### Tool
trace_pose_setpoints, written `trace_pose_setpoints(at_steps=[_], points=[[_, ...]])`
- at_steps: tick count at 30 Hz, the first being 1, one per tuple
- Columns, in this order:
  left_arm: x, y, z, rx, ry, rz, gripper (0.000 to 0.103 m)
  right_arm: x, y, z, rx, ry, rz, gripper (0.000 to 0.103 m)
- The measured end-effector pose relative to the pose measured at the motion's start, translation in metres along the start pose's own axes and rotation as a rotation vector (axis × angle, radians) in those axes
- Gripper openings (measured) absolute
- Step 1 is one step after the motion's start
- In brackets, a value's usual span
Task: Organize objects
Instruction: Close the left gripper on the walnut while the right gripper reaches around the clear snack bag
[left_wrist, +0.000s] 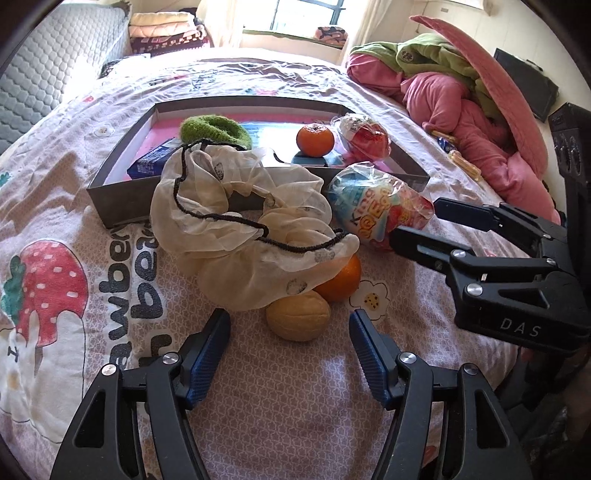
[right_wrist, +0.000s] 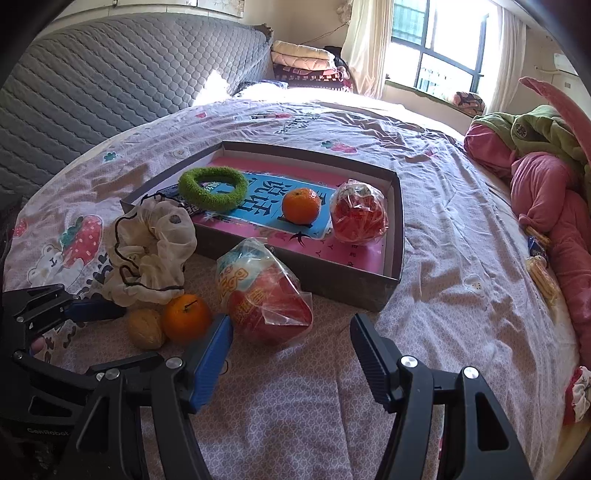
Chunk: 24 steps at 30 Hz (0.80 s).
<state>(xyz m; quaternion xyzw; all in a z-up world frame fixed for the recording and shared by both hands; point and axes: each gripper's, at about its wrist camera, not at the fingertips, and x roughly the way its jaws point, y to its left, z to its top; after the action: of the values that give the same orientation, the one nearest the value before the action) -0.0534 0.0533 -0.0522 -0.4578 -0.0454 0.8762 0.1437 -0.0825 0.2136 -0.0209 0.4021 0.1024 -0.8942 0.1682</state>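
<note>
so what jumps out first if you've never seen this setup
The shallow grey box on the strawberry-print bedspread, holding a fuzzy green ring, a tangerine and a bagged red toy egg. In front of it lie a cream scrunchie, a second tangerine, a walnut and a wrapped Kinder egg, which the open right gripper faces.

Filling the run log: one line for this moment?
left gripper: open, before walnut | right gripper: open, at bagged toy egg | box: orange, green scrunchie
</note>
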Motion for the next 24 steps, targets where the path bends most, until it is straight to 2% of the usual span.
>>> trace_pose_setpoints(at_steps=[2, 13, 20, 22, 23, 24], points=[[0.002, 0.001, 0.002, -0.007, -0.001, -0.009, 0.064, 0.003, 0.0, 0.001, 0.0, 0.006, 0.013, 0.071], [0.008, 0.0, 0.004, -0.002, 0.004, -0.031, 0.04, 0.019, 0.02, 0.013, -0.082, 0.013, 0.06, 0.074], [0.012, 0.001, 0.005, 0.0, 0.007, -0.038, 0.038, 0.024, 0.022, 0.016, -0.068, 0.009, 0.111, 0.074], [0.011, 0.0, 0.005, 0.005, 0.001, -0.037, 0.036, 0.025, 0.022, 0.017, -0.06, 0.008, 0.128, 0.07], [0.011, 0.0, 0.005, 0.007, 0.001, -0.037, 0.036, 0.025, 0.021, 0.017, -0.056, 0.0, 0.122, 0.06], [0.012, -0.001, 0.005, 0.009, 0.001, -0.037, 0.036, 0.024, 0.021, 0.017, -0.053, -0.004, 0.116, 0.055]])
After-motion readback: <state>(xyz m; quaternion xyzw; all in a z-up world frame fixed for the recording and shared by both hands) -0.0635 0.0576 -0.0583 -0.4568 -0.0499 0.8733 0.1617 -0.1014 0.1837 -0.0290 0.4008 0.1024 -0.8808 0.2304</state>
